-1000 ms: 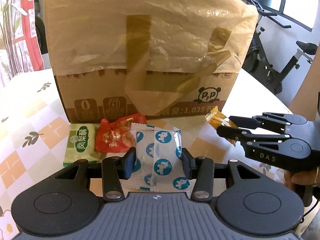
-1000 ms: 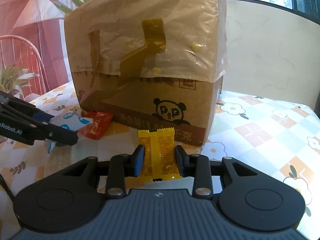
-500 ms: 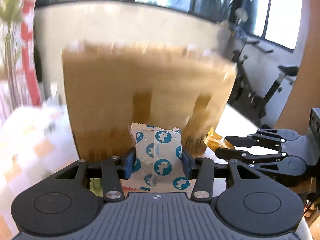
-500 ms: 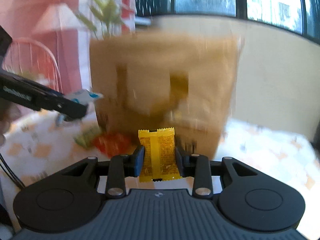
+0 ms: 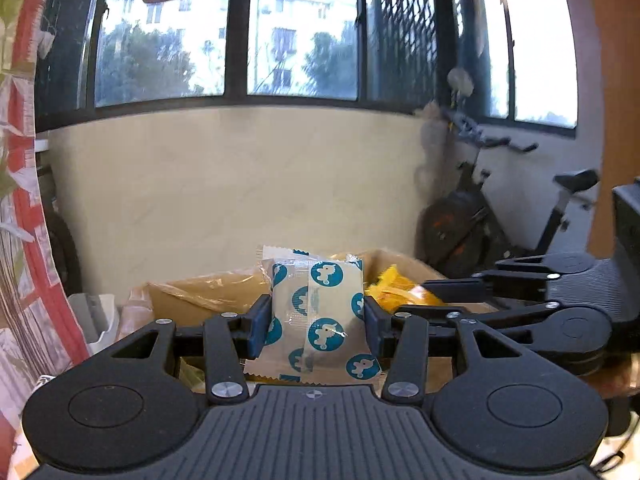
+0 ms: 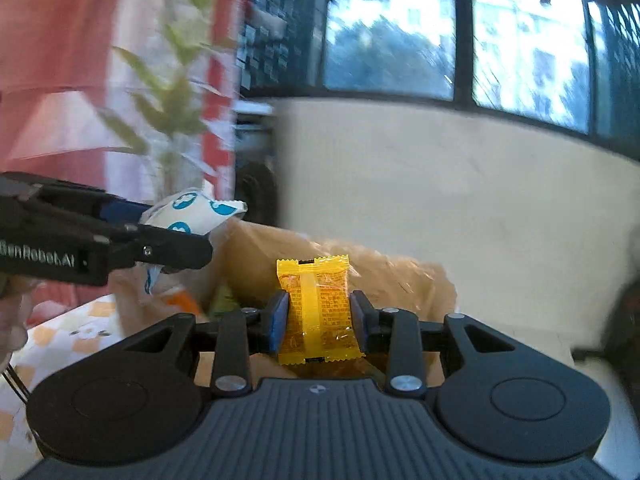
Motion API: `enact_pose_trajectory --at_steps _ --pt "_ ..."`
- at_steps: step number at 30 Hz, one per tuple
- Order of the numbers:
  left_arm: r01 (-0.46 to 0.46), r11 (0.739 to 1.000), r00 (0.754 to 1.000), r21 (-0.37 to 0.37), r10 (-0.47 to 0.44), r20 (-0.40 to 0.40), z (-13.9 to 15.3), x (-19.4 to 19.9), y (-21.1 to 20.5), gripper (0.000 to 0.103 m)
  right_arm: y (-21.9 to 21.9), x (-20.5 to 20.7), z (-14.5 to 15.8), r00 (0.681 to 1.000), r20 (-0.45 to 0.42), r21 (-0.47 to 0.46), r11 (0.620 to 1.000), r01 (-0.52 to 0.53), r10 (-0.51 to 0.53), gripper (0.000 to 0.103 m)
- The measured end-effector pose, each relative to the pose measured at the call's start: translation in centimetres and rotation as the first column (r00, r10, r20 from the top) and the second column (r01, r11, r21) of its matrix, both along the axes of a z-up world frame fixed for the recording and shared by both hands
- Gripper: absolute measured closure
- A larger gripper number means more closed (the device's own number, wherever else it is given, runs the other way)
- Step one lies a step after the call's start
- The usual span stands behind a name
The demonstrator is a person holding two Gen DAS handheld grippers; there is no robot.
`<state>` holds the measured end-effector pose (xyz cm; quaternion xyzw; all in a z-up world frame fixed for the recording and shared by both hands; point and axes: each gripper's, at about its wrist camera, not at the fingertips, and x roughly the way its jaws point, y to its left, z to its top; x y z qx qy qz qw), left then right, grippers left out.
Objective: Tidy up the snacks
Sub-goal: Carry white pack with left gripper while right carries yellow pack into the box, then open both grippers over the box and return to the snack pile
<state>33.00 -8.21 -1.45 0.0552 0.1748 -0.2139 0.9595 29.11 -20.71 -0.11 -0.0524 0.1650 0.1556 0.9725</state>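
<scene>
Blue-spotted white snack pack (image 5: 318, 312) sits squeezed tight in my left gripper (image 5: 316, 322). My right gripper (image 6: 318, 322) pinches a yellow snack pack (image 6: 318, 310) above the brown box (image 6: 392, 276).

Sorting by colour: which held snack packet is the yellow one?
The yellow packet in the right gripper; the left gripper holds a white packet with blue dots.

A white packet with blue dots (image 5: 320, 312) is clamped upright between the pads of the left gripper (image 5: 316, 322), above the open cardboard box (image 5: 200, 296). The right gripper (image 5: 420, 296) is seen just beside it, closed on a yellow packet (image 5: 394, 290). An exercise bike (image 5: 480, 216) is seen behind.
</scene>
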Motion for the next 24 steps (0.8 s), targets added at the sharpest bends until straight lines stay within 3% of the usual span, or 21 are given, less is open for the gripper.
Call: enact_pose_trajectory --at_steps 4,5,6,7,16,24 --pt "-0.029 1.000 0.999 0.005 0.029 -0.046 -0.9 2.8 -1.0 0.048 -0.6 2.2 -0.9 0.995 -0.063 0.016 0.997 0.079 -0.078 0.063" --pt "-0.035 0.999 0.998 0.010 0.036 -0.050 -1.1 3.3 -1.1 0.038 -0.8 2.3 -1.1 0.993 -0.067 0.022 0.995 0.097 -0.095 0.059" --pt "-0.045 0.999 0.998 0.018 0.045 -0.050 -1.1 3.5 -1.2 0.033 -1.0 2.3 -1.3 0.991 -0.069 0.026 0.993 0.118 -0.116 0.045" --pt "-0.052 0.998 0.998 0.023 0.053 -0.045 -1.0 3.2 -1.0 0.033 -1.2 2.0 -1.4 0.990 -0.061 0.034 0.991 0.132 -0.130 0.037" --pt "-0.070 0.994 0.997 -0.087 0.068 -0.030 0.6 -1.7 6.5 0.030 -3.0 -5.2 -1.9 0.996 0.059 0.132 0.990 0.059 -0.067 0.038" --pt "-0.131 0.987 0.990 -0.093 0.126 -0.064 -2.1 -5.9 12.6 0.026 -1.9 -10.2 -5.4 0.999 0.005 0.206 0.978 0.037 -0.038 0.038"
